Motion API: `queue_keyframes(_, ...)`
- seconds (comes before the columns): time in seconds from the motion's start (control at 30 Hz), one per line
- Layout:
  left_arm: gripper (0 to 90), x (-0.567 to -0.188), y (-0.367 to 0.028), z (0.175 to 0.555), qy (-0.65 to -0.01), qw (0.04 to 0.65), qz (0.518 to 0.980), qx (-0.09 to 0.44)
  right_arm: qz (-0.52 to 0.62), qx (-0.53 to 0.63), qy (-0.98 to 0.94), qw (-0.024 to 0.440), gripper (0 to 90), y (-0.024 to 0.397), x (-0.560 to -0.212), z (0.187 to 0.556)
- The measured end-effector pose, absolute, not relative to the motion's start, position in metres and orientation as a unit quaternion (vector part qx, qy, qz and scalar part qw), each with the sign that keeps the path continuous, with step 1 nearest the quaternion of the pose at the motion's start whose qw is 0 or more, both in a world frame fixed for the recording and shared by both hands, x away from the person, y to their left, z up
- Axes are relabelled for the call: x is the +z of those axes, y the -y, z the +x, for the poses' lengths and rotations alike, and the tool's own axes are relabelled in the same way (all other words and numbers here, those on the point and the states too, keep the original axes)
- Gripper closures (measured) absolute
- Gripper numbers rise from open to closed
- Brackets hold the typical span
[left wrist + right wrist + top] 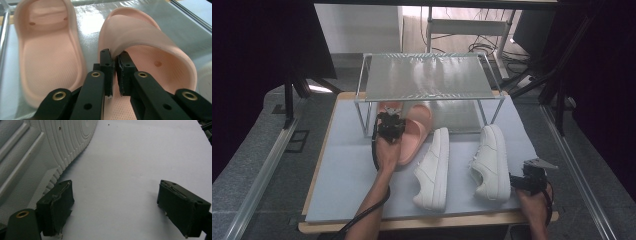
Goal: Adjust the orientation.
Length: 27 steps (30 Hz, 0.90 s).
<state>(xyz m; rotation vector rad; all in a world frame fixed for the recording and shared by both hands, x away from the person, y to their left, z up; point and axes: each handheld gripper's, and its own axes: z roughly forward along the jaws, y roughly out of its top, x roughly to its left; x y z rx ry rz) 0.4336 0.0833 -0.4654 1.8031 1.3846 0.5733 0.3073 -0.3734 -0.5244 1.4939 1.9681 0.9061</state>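
Pink slipper (pixel 150 47) is clamped by its strap edge in the left gripper (pixel 115 72), at the rack's (pixel 432 95) lower shelf beside its mate (pixel 47 57); the right gripper (pixel 120 202) is held wide apart, empty, beside a white sneaker (pixel 37 150).

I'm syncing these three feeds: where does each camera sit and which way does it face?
High view: above the table's near edge, looking forward and down at the rack; both forearms enter below.
Left gripper view: rides the left gripper, jaws pinching the pink slipper.
Right gripper view: rides the right gripper, jaws open beside the white sneaker.
Shared: slipper, in the high and left gripper views.
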Motion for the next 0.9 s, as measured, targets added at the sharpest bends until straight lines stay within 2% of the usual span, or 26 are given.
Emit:
queue_keyframes(0.37, 84.1, -0.482, -0.076, 0.449, -0.565, 0.371, 0.691, 0.258, 0.549, 0.333, -0.724, 0.252, 13.9, 0.373, -0.524, 0.307)
queue_keyframes(0.5, 83.0, -0.481, -0.079, 0.45, -0.562, 0.369, 0.696, 0.252, 0.549, 0.333, -0.724, 0.252, 13.9, 0.373, -0.524, 0.307)
queue_keyframes(0.63, 76.3, -0.476, -0.084, 0.446, -0.555, 0.38, 0.7, 0.24, 0.55, 0.333, -0.723, 0.252, 13.9, 0.373, -0.524, 0.307)
queue_keyframes(0.9, 72.4, -0.465, -0.111, 0.419, -0.534, 0.4, 0.713, 0.217, 0.55, 0.333, -0.724, 0.252, 13.9, 0.373, -0.524, 0.307)
